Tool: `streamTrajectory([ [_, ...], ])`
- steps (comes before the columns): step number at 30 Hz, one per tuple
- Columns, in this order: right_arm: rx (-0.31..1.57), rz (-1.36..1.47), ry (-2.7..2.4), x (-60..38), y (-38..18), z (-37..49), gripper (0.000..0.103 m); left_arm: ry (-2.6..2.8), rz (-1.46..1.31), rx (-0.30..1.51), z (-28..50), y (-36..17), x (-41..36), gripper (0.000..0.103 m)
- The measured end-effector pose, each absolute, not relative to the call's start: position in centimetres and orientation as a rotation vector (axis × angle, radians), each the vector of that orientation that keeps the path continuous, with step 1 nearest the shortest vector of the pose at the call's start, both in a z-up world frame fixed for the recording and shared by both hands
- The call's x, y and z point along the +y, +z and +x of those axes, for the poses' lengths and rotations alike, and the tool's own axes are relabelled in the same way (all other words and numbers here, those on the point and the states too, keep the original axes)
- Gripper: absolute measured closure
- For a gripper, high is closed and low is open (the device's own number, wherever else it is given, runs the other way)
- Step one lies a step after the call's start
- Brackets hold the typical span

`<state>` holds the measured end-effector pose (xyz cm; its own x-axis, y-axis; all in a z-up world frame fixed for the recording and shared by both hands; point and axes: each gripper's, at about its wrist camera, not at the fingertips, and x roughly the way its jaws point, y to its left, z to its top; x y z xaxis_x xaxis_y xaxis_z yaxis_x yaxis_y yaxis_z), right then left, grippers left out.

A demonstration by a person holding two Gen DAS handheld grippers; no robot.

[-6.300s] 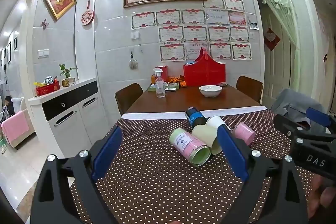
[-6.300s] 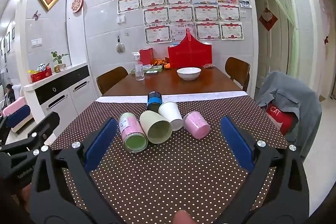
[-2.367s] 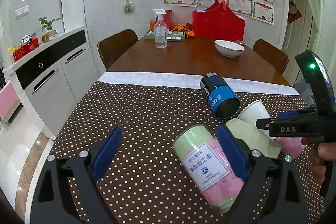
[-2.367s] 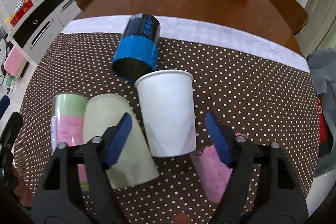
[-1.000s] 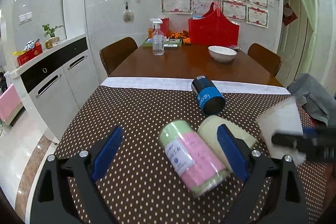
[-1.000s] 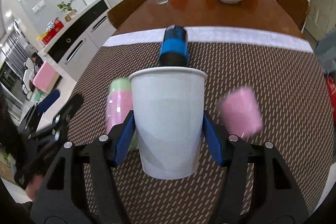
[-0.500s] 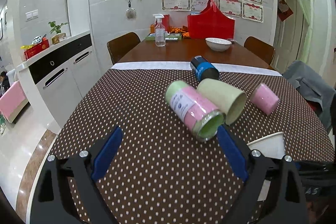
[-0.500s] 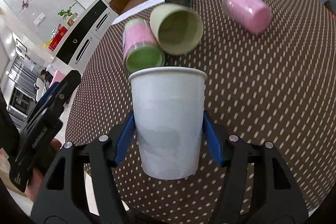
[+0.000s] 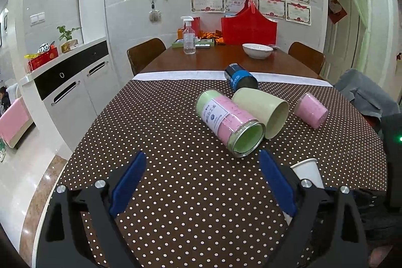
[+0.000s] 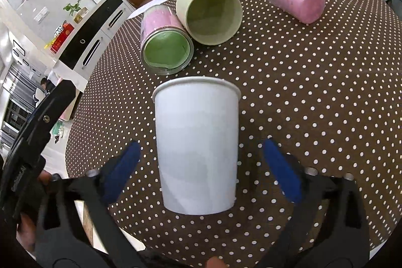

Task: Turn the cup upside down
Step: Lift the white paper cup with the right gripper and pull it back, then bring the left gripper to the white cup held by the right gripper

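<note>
A white paper cup (image 10: 197,145) stands upside down on the brown dotted tablecloth (image 10: 314,104), rim on the cloth. My right gripper (image 10: 201,165) is open, its blue pads apart from the cup on both sides. In the left wrist view the same cup (image 9: 306,171) shows at the right, partly hidden behind my finger. My left gripper (image 9: 201,180) is open and empty above the cloth near the table's front edge.
Lying on their sides further in: a pink-and-green labelled jar (image 9: 231,122), a pale green cup (image 9: 261,109), a pink cup (image 9: 310,111) and a blue can (image 9: 240,77). A white bowl (image 9: 257,50), spray bottle (image 9: 189,37) and red bag (image 9: 248,27) stand at the far end.
The right gripper has opened and let go of the white cup, which now stands upside down on the cloth. The left gripper has barely moved.
</note>
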<state>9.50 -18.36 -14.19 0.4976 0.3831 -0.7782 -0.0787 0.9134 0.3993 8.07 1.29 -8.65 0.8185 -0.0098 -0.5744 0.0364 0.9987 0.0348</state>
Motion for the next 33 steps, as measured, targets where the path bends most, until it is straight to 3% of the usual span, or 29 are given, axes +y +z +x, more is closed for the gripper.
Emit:
streamTrajectory([
  [33, 0.624, 0.179, 0.098, -20.5, -7.4, 5.1, 0.006, -0.045, 0.091, 0.538, 5.2, -6.3, 2.0, 0.013],
])
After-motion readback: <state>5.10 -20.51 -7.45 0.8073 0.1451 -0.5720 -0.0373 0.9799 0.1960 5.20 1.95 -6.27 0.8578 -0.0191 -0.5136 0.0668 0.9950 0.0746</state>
